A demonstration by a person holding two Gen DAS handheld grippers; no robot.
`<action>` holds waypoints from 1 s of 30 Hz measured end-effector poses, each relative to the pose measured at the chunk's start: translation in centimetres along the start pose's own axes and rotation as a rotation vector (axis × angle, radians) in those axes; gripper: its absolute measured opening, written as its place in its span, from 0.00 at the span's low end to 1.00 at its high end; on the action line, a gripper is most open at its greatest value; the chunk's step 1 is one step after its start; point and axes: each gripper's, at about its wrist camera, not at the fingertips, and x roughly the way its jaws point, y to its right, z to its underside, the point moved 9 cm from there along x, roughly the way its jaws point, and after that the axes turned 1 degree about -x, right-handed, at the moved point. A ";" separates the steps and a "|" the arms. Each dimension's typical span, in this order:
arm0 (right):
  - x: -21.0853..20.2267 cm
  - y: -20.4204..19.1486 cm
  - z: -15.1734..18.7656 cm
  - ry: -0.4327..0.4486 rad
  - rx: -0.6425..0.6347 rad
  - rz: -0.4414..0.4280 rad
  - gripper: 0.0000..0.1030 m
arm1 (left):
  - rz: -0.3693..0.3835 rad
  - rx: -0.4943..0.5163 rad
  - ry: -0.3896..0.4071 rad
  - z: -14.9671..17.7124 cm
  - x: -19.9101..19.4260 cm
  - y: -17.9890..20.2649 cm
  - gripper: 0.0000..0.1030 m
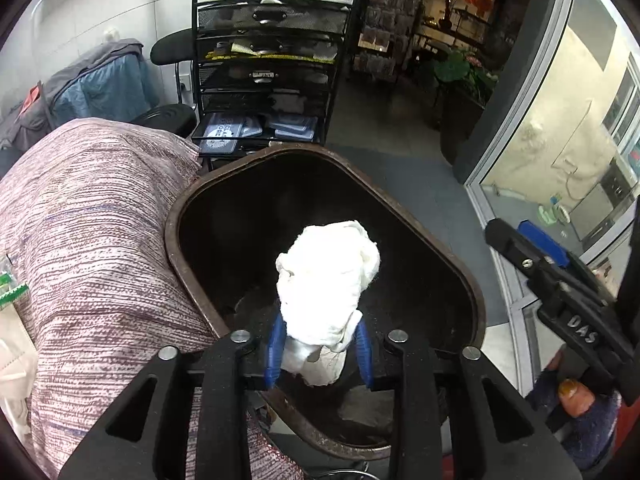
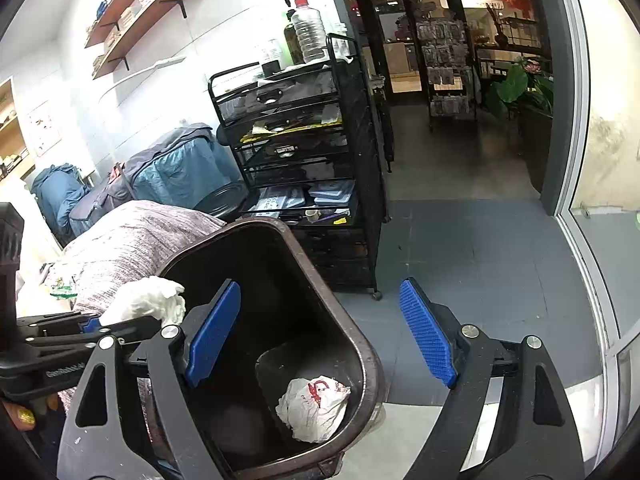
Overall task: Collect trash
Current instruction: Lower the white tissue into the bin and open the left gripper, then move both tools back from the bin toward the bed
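Observation:
My left gripper is shut on a crumpled white tissue wad, which sticks up from between its blue pads above the mouth of a dark brown trash bin. The right wrist view shows that wad at the bin's left rim. A crumpled white bag with red print lies at the bin's bottom. My right gripper is open and holds nothing. It straddles the bin's right wall, with one finger over the inside and the other over the floor.
A black mesh drawer cart with bottles on top stands just behind the bin. A striped pinkish fabric-covered surface presses against the bin's left side. A glass door runs along the right, with grey floor tiles between.

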 end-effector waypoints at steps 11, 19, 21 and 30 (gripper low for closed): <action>0.1 0.2 -0.1 -0.004 -0.001 -0.004 0.79 | -0.060 0.030 0.059 -0.4 -0.4 -0.3 0.87; 0.0 0.0 -0.2 0.006 -0.012 -0.007 0.79 | -0.107 0.104 0.130 -0.8 -2.7 0.8 0.91; 0.0 -0.1 -0.3 0.008 -0.015 -0.008 0.79 | -0.115 0.107 0.150 -0.9 -3.5 1.0 0.91; -0.8 -2.4 -0.3 0.034 -0.053 -0.059 0.80 | -0.111 0.097 0.251 -0.7 -8.3 0.9 0.94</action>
